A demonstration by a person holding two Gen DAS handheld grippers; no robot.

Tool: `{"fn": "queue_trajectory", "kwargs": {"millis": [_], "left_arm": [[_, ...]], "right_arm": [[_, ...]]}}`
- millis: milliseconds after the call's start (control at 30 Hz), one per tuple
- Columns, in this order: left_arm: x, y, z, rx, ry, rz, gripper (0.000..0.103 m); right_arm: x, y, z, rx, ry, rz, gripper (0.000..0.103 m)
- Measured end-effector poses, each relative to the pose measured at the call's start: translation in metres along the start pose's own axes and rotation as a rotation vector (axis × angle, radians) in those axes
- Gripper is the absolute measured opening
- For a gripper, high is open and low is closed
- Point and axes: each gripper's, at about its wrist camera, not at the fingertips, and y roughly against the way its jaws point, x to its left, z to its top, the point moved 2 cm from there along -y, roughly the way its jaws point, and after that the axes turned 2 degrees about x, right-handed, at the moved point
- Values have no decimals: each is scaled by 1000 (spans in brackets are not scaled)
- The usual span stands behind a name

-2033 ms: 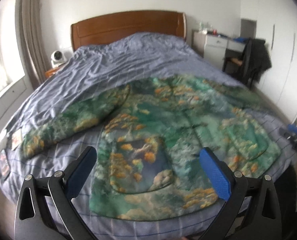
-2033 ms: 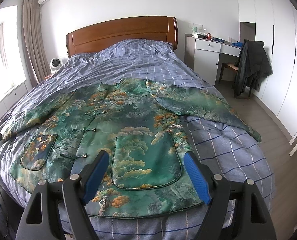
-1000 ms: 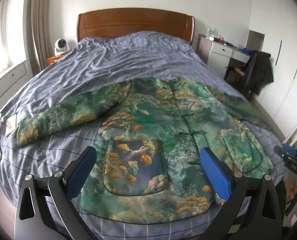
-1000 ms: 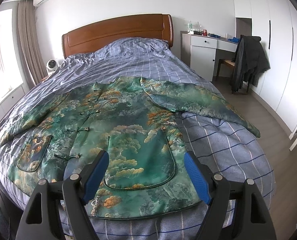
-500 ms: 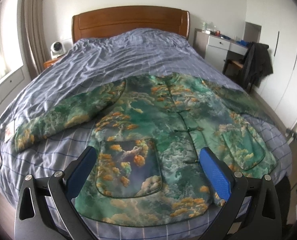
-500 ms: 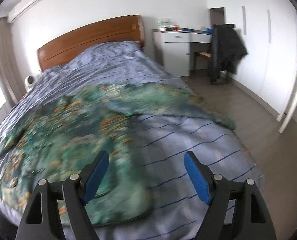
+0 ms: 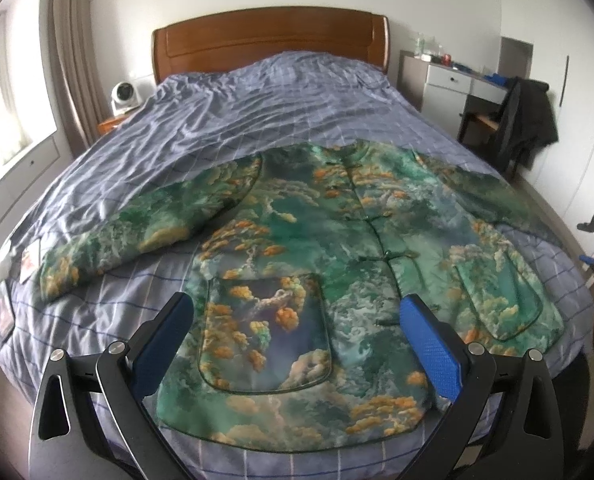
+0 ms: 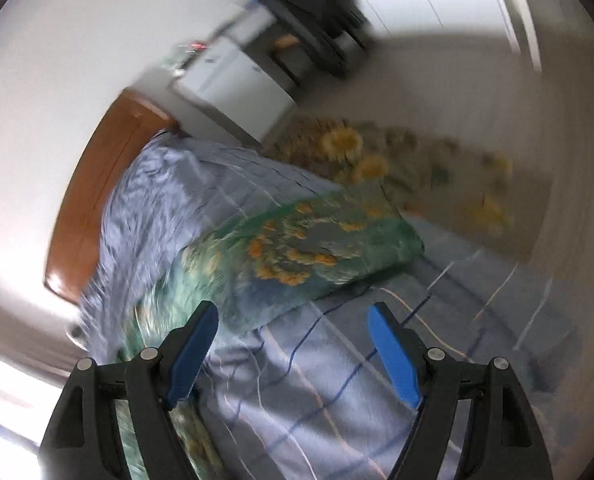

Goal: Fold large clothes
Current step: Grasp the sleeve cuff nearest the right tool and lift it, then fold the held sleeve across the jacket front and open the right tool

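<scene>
Green jacket (image 7: 337, 264) lying spread flat on the bed (image 7: 257, 120).
Left hand-held gripper (image 7: 297, 344) is hovering wide, empty; right hand-held gripper (image 8: 293, 352) is gaping wide, sleeve (image 8: 297, 252) at twelve o'clock.

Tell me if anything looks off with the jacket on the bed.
Nothing damaged. The green jacket lies flat and buttoned on the bed, sleeves spread. Its right sleeve reaches the mattress edge. The right view is blurred and tilted.
</scene>
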Motion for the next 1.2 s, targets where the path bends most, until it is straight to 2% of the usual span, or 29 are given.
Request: {"fn": "queue_trajectory", "kwargs": {"millis": [100, 267, 333, 367, 400, 433, 500, 633, 800, 933, 1033, 1200], "left_arm": [[-1, -1, 0, 8, -5, 11, 103], [-3, -3, 0, 17, -16, 32, 103], [-2, -5, -1, 28, -15, 41, 103], [-1, -5, -1, 29, -13, 45, 103], [-1, -4, -1, 28, -12, 49, 103], [0, -4, -2, 26, -10, 51, 103], [3, -5, -3, 24, -4, 54, 103], [9, -15, -8, 54, 27, 35, 103], [11, -21, -12, 70, 57, 3, 103], [10, -17, -14, 59, 54, 5, 103], [14, -15, -18, 59, 58, 10, 103], [22, -16, -25, 71, 75, 23, 103]], "right_arm": [[-21, -34, 7, 49, -111, 9, 79], [-52, -78, 11, 62, -316, 31, 78], [-55, -86, 18, 24, -334, 30, 54], [-54, -91, 21, 13, -319, 23, 32], [-52, -93, 24, 4, -300, 6, 24], [-50, -94, 26, -12, -282, -7, 22], [-37, -86, 30, -60, -206, -25, 12], [19, -44, 32, -185, 31, -35, 11], [124, 13, 8, -312, 406, 10, 11], [208, 47, -48, -375, 717, 74, 11], [250, 56, -96, -398, 900, 105, 11], [287, 34, -184, -316, 1134, 141, 10]]}}
